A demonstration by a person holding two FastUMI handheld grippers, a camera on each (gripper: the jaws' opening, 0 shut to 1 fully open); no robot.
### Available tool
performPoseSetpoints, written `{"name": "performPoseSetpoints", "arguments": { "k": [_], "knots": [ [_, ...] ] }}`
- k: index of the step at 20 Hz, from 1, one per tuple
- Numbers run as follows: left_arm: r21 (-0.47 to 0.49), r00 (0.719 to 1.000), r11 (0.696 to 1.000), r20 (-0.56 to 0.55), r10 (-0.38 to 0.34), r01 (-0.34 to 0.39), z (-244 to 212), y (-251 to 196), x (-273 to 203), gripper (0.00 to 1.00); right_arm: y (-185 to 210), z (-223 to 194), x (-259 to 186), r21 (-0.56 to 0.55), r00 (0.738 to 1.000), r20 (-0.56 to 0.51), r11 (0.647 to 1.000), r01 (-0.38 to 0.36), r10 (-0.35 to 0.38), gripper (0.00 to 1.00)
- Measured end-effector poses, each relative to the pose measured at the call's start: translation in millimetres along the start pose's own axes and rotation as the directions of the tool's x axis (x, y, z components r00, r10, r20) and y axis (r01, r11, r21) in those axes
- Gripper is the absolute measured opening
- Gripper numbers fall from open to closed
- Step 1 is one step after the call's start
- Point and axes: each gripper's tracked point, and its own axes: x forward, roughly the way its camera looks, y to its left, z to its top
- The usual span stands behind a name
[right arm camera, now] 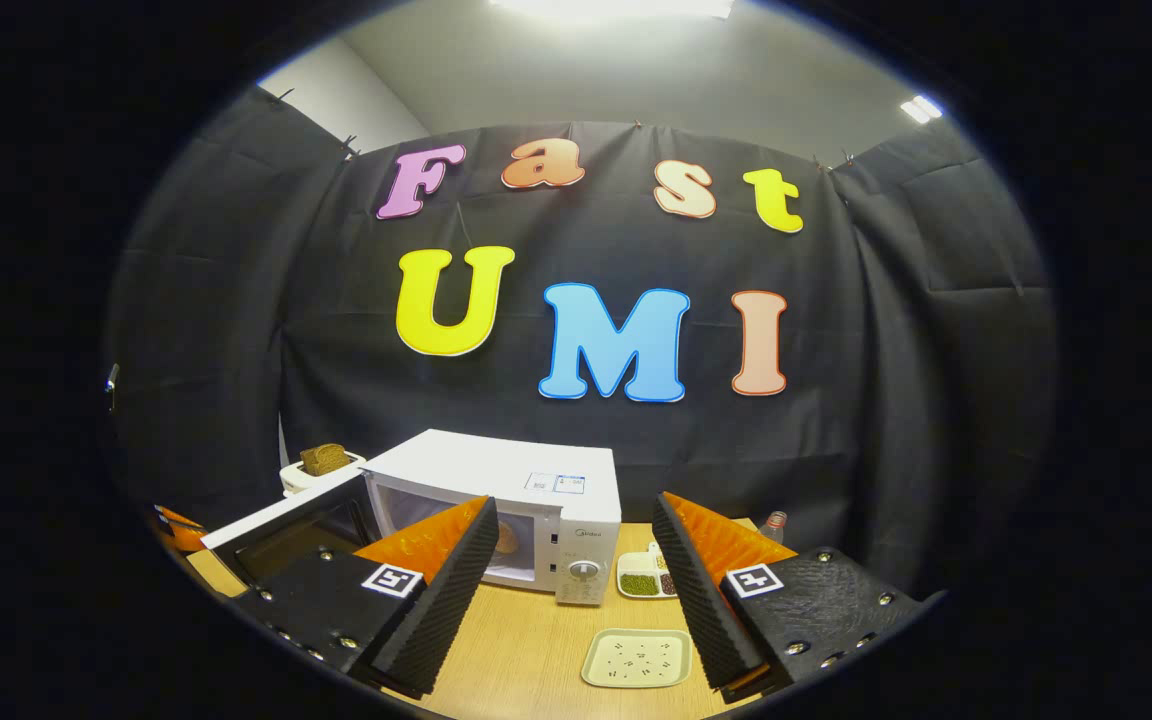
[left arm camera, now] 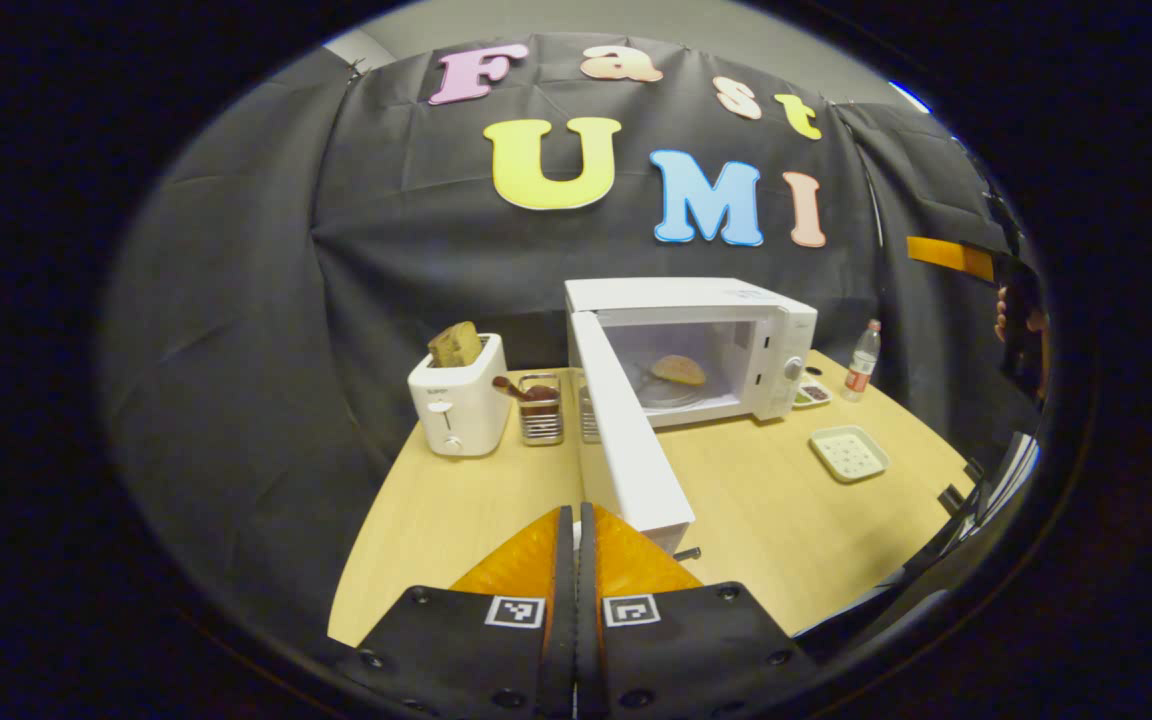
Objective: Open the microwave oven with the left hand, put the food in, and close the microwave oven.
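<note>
Pale wood tabletop [left arm camera: 456, 510] lies under the left gripper [left arm camera: 574, 530], its fingers clenched together on nothing; just ahead, slightly right of its tips, stands the open microwave door [left arm camera: 626, 440], swung wide; beyond it the white microwave oven [left arm camera: 736, 300] holds the food [left arm camera: 678, 369] on its turntable. The right gripper [right arm camera: 576, 585] is released, fingers wide apart; ahead between them lies an empty square tray [right arm camera: 636, 658]; beyond, a divided dish [right arm camera: 644, 578]. The oven's top label [right arm camera: 556, 484] and front logo are too small to read. Left of the door, a toaster [left arm camera: 456, 405] holds bread; far right, a bottle [left arm camera: 862, 362].
</note>
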Motion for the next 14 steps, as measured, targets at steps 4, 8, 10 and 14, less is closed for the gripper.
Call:
{"name": "performPoseSetpoints", "arguments": {
  "k": [4, 8, 10, 14],
  "knots": [
    [0.009, 0.999, 0.999, 0.016, -0.042, 0.042, 16, -50, 14, 0.08, -14, -3, 13, -0.006, 1.0, -0.017, 1.0, -0.016, 0.015, 0.95],
    [0.043, 0.994, 0.994, 0.021, -0.105, 0.104, 28, -97, 30, 0.07, -40, -2, 25, 0.001, 1.0, -0.021, 1.0, -0.005, 0.005, 0.95],
    [0.043, 0.99, 0.99, 0.018, -0.138, 0.137, 34, -120, 38, 0.07, -53, -3, 31, 0.001, 1.0, -0.024, 1.0, 0.005, -0.005, 0.95],
    [0.06, 0.983, 0.981, -0.001, -0.183, 0.183, 39, -157, 59, 0.08, -78, -9, 38, 0.01, 0.999, -0.034, 1.0, 0.023, -0.022, 0.95]
  ]
}}
